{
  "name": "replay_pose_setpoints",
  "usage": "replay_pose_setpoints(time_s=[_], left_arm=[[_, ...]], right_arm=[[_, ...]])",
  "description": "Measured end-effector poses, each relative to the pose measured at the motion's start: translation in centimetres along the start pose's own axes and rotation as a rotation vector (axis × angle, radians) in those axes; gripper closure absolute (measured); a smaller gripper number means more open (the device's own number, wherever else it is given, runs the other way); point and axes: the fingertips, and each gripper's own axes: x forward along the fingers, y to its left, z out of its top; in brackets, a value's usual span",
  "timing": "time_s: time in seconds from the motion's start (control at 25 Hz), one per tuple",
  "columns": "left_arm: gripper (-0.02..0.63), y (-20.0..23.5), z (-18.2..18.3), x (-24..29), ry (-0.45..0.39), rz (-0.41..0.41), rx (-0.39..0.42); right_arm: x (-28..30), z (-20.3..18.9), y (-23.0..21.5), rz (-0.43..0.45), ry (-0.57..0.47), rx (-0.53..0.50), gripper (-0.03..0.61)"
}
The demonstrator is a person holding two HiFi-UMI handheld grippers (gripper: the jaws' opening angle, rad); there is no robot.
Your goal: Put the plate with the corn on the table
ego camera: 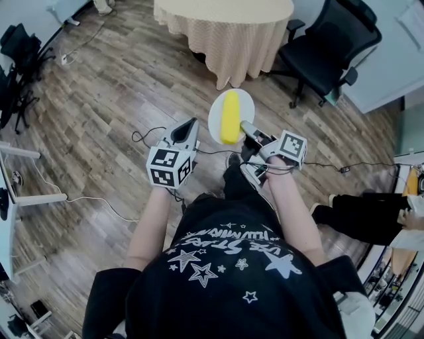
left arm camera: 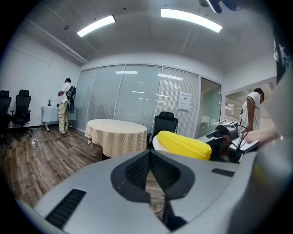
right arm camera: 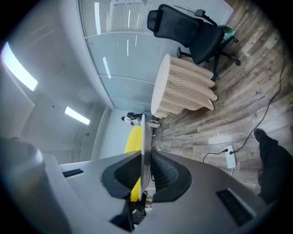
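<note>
Above the floor (ego camera: 119,86), well short of the round desk (ego camera: 225,26) far ahead, the right tool (ego camera: 247,128) pinches the near rim of the plate (ego camera: 245,104), the corn (ego camera: 230,118) on it pointing at the desk, while the left tool (ego camera: 191,126), pressed together and empty, hangs just left.

Wood-plank floor (ego camera: 112,86), round table (ego camera: 225,8) under checked cloth (ego camera: 232,53), black office chair (ego camera: 329,48), glass wall (left arm camera: 126,98), ceiling strip lights (left arm camera: 96,25).

Plate (right arm camera: 143,132) edge between right tongs (right arm camera: 146,153)
</note>
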Motion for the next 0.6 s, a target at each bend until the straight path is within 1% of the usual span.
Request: replay_pose_setpoints(time_s=[0.2, 0.4, 0.6], left_arm=[[0.606, 0.1, -0.8, 0.8, 0.015, 0.006, -0.001], [0.606, 1.5, 0.2, 2.7, 0.014, 0.019, 0.006], [0.606, 2.7, 1.2, 5.8, 0.014, 0.029, 0.006]], right_arm=[[0.3, 0.8, -1.0, 0.002, 0.010, -0.003, 0.526], [1.9, 2.5, -1.4, 0.017, 0.025, 0.005, 0.526], [3.9, 5.4, -2.0, 0.014, 0.045, 0.005, 0.526]])
